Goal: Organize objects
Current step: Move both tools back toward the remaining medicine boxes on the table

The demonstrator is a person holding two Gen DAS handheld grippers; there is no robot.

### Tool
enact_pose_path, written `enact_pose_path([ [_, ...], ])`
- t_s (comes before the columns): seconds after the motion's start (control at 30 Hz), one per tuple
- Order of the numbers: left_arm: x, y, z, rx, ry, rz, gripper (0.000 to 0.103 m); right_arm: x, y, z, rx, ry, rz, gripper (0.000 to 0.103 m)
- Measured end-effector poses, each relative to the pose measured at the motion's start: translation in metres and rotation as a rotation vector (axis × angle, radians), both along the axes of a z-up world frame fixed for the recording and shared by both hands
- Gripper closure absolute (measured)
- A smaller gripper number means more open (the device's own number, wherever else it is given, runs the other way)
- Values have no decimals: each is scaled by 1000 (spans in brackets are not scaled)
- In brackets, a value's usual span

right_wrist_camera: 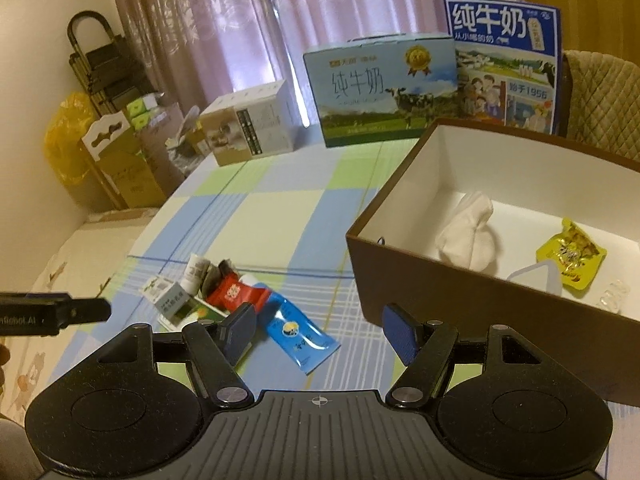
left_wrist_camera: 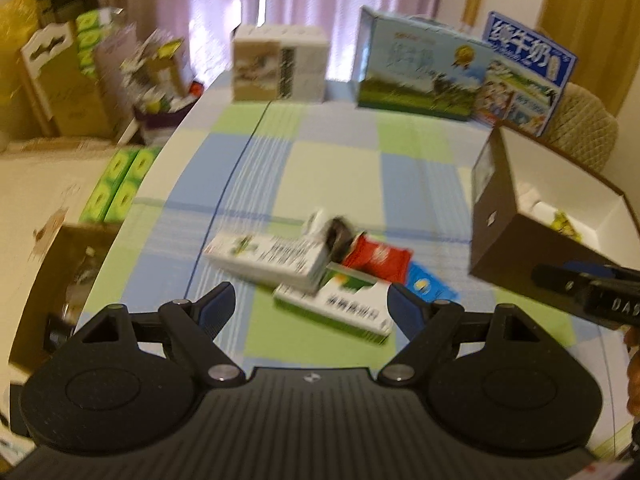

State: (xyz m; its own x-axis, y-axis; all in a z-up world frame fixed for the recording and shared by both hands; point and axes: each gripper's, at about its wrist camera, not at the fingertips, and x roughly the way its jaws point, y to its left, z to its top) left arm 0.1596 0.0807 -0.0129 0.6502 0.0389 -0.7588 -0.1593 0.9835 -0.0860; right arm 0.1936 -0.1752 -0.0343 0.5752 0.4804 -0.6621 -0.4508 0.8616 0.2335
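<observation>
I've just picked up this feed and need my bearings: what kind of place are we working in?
Most likely a lived-in room at home, not a lab. Pink curtains hang behind a table under a checked cloth, milk gift cartons stand at its far edge, and household boxes and a yellow bag are piled on the floor.

Worktop cover: we see a checked cloth of blue, green and cream squares (right_wrist_camera: 280,208) spread over the worktop.
Far edge, left: we see a beige and white printed carton (right_wrist_camera: 250,130) standing upright.
Far edge, middle: we see a pale blue milk carton with a meadow and cow picture (right_wrist_camera: 380,92) just beside the beige one.
Far edge, right: we see a dark blue milk carton with white lettering (right_wrist_camera: 506,64) behind the pale blue one.
Behind: we see pinkish patterned curtains (right_wrist_camera: 240,20).
Left corner: we see a yellow plastic bag (right_wrist_camera: 66,140) and a brown cardboard box with a white handle flap (right_wrist_camera: 120,160).
Floor beside the worktop: we see green tissue packs (left_wrist_camera: 116,186).
Right: we see a beige quilted chair back (right_wrist_camera: 600,92).
</observation>
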Motion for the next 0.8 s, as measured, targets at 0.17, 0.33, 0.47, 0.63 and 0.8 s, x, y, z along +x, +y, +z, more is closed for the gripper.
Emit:
enact_pose_path([
  [0.17, 1, 15, -20, -48, 56, 52, 22, 6, 7, -15, -33, 31, 9, 36],
  [0.33, 28, 18, -30, -56, 65, 94, 13, 16, 8, -31, -66, 73, -15, 36],
  [0.47, 62, 15, -41, -50, 91, 116, 11, 23, 5, -37, -71, 86, -27, 36],
  [0.63, 97, 19, -57, -66, 127, 144, 10, 32, 3, -45, -88, 105, -47, 36],
  [0.8, 115, 22, -69, -60, 157, 162, 11, 40, 3, -51, -86, 131, -55, 36],
])
